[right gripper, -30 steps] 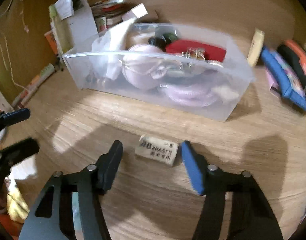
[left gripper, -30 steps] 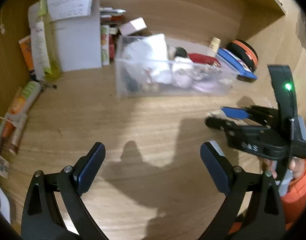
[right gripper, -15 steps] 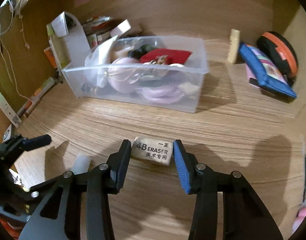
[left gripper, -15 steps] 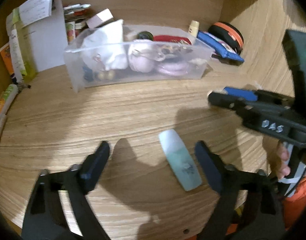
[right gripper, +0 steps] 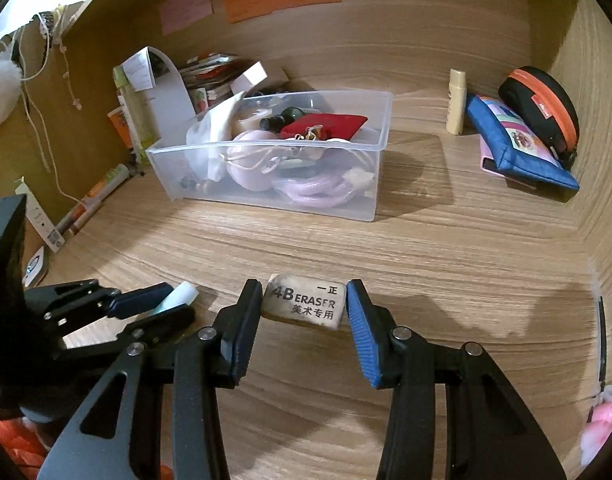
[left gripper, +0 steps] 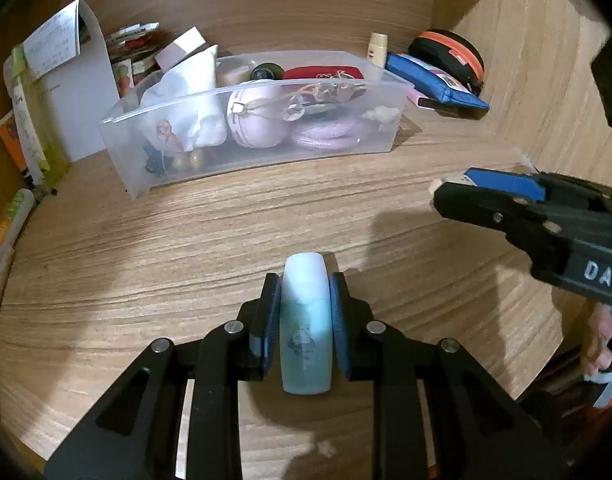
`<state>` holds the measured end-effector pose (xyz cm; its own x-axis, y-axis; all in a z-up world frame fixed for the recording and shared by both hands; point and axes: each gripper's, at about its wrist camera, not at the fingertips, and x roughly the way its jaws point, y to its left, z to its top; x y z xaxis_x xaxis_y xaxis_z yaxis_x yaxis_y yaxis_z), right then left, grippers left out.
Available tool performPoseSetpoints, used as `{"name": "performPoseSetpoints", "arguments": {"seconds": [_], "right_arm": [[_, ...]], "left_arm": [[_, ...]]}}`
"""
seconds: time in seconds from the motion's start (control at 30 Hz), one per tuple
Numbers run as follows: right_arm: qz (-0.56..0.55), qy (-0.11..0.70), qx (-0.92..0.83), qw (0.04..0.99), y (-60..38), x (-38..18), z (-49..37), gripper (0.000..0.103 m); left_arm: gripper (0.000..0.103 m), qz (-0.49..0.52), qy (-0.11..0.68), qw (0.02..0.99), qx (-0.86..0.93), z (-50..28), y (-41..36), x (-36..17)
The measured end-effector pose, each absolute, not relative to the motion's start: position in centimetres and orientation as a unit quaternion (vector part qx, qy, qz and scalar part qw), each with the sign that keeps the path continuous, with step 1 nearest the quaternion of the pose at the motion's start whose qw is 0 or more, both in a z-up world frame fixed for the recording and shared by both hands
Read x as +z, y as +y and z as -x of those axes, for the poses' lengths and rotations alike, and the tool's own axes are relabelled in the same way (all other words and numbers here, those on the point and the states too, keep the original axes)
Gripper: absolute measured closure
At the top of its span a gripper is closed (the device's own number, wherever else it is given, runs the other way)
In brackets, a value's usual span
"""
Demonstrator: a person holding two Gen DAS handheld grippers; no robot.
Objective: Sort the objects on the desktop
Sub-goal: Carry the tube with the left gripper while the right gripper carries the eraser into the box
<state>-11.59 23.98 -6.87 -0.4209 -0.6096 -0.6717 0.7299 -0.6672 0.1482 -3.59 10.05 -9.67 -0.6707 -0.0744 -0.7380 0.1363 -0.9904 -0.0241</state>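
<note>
My left gripper [left gripper: 306,294] is shut on a small pale blue-green tube [left gripper: 306,328] just above the wooden desk; the tube also shows in the right wrist view [right gripper: 178,298]. My right gripper [right gripper: 304,296] is shut on a white 4B eraser [right gripper: 304,301], held near the desk surface; the eraser's tip shows in the left wrist view [left gripper: 446,182]. A clear plastic bin [left gripper: 258,156] full of small items stands behind, and it also shows in the right wrist view [right gripper: 274,192].
A blue pouch [right gripper: 518,140], a black-and-orange case [right gripper: 542,108] and a cream tube [right gripper: 456,100] sit at the back right. Papers and boxes [right gripper: 166,92] stand at the back left. Pens [right gripper: 94,200] lie along the left wall.
My left gripper closed on the blue-green tube, which lay between its open fingers before. My right gripper closed on the eraser and has pulled back from the bin.
</note>
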Motion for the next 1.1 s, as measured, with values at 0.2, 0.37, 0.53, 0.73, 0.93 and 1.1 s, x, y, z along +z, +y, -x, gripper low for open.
{"name": "performPoseSetpoints", "arguments": {"seconds": [0.2, 0.37, 0.53, 0.73, 0.93, 1.1], "right_arm": [[-0.355, 0.072, -0.839, 0.406, 24.0, -6.3, 11.6, 0.063], [-0.349, 0.072, -0.839, 0.410, 23.4, -5.5, 11.6, 0.063], [-0.334, 0.079, -0.843, 0.415, 22.4, -4.2, 11.7, 0.063], [-0.309, 0.078, -0.849, 0.421, 20.9, -2.1, 12.3, 0.063], [-0.296, 0.080, -0.853, 0.423, 19.3, -0.8, 13.3, 0.063], [-0.291, 0.086, -0.853, 0.425, 18.2, -0.5, 14.0, 0.063]], "left_arm": [[0.079, -0.398, 0.053, 0.061, -0.914, 4.0, 9.0, -9.0], [0.079, -0.374, 0.061, 0.066, -0.923, 4.2, 7.6, -7.3], [0.079, -0.348, 0.051, 0.073, -0.933, 4.8, 6.0, -5.2], [0.079, -0.316, 0.054, 0.079, -0.944, 5.6, 3.8, -2.7], [0.079, -0.302, 0.071, 0.076, -0.948, 7.0, 2.1, -1.7], [0.079, -0.298, 0.072, 0.074, -0.949, 8.1, 1.2, -1.5]]}}
